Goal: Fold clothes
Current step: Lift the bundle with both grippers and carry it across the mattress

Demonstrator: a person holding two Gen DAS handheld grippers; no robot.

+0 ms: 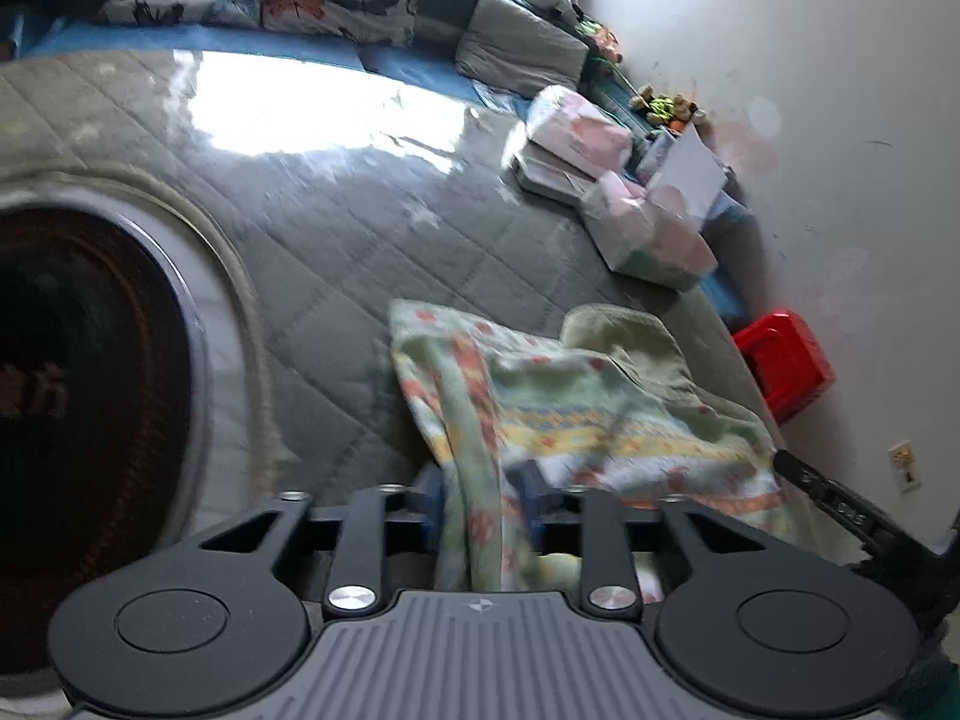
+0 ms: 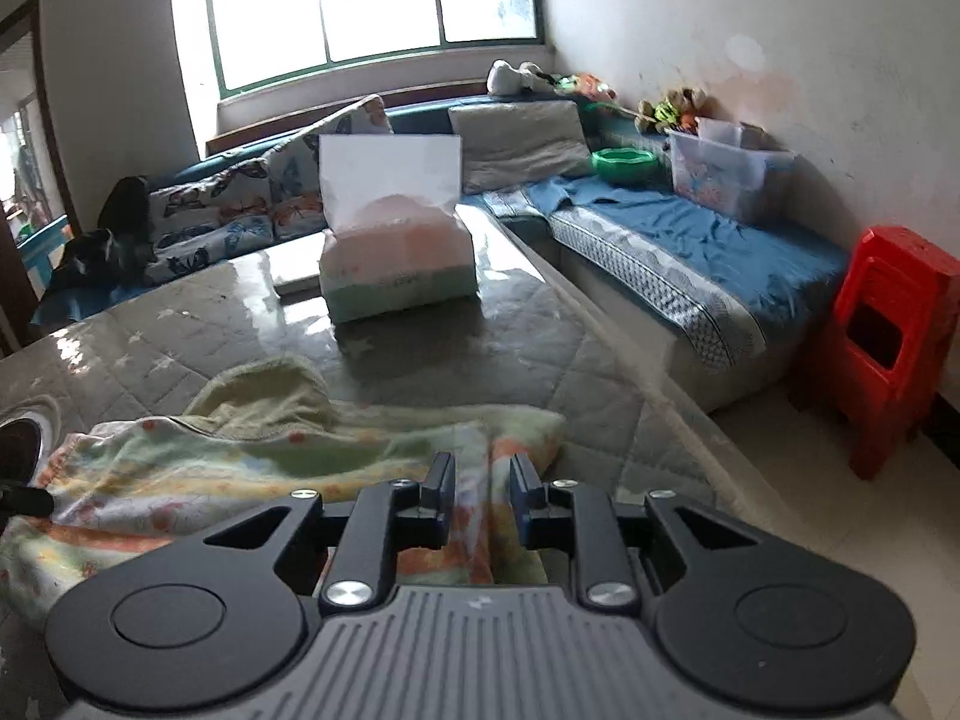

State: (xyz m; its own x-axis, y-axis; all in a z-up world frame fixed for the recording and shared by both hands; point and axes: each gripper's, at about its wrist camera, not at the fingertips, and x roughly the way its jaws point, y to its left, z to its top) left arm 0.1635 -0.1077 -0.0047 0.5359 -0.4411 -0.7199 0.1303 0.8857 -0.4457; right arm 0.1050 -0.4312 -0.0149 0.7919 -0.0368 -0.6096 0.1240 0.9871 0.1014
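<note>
A pale green patterned garment (image 1: 576, 396) with orange and yellow bands lies rumpled on the grey quilted table top (image 1: 336, 228). My left gripper (image 1: 486, 498) is shut on a bunched fold of it, which hangs between the blue pads. In the right wrist view the same garment (image 2: 252, 450) spreads to the left, and my right gripper (image 2: 483, 480) is shut on its near edge, cloth pinched between the fingers. The right gripper's black arm also shows in the left wrist view (image 1: 840, 498) at the garment's right side.
Packs of tissues (image 2: 396, 264) stand on the far part of the table. A round dark opening (image 1: 78, 390) is set in the table at the left. A blue-covered sofa (image 2: 690, 240) with pillows and a plastic box runs along the wall. Red stools (image 2: 888, 336) stand at the right.
</note>
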